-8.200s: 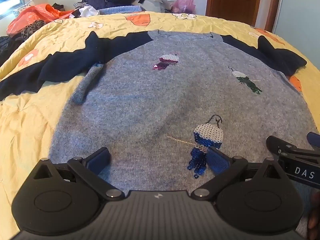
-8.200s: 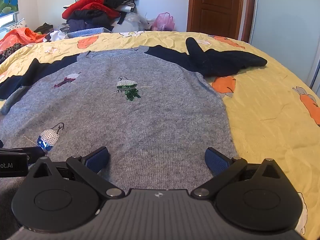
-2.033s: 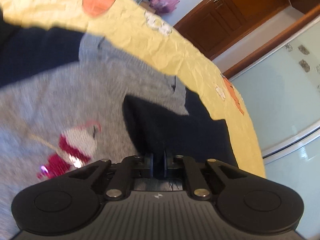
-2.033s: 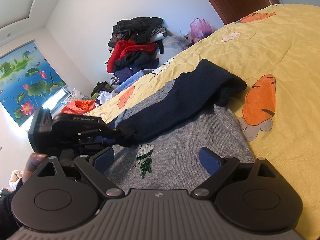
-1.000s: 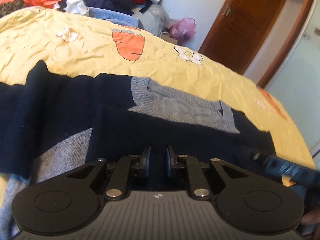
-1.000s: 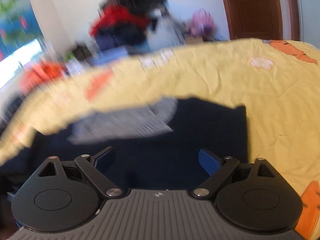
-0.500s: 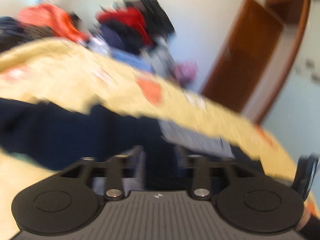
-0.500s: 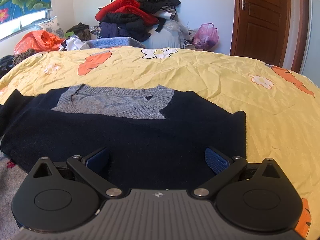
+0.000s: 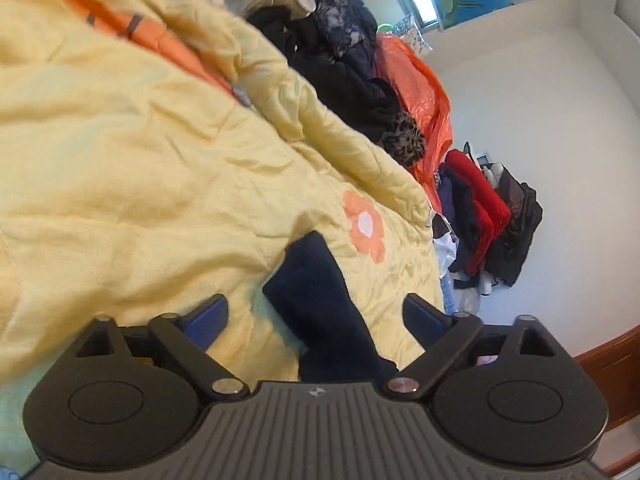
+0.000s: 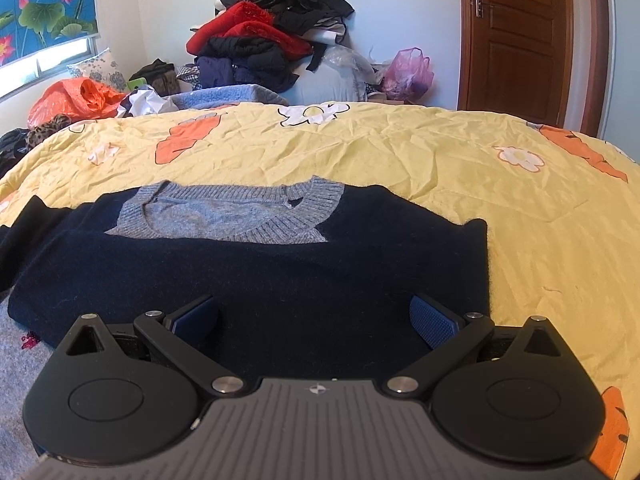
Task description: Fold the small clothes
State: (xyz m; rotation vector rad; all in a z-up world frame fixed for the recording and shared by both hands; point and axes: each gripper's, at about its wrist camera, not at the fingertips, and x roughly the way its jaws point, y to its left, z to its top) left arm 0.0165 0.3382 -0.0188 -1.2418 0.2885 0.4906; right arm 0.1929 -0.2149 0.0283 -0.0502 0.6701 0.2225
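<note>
A grey sweater [image 10: 240, 216] with navy sleeves lies on the yellow bedspread [image 10: 400, 152]. In the right wrist view one navy sleeve [image 10: 280, 276] is folded flat across the chest, below the grey collar. My right gripper [image 10: 316, 322] is open and empty just above that folded sleeve. In the left wrist view the other navy sleeve [image 9: 320, 304] lies stretched out on the bedspread [image 9: 140, 160], its cuff pointing away. My left gripper [image 9: 316, 314] is open, with the sleeve lying between its blue pads, not gripped.
A pile of red and dark clothes [image 10: 264, 36] stands beyond the bed's far edge, with an orange plastic bag [image 10: 76, 96] to the left and a pink bag [image 10: 408, 70] near the wooden door [image 10: 516, 36]. More dark clothes [image 9: 344, 76] lie by the bed in the left wrist view.
My left gripper let go of the folded sleeve, opened, and swung left over the other outstretched sleeve. My right gripper has stayed open over the folded sleeve.
</note>
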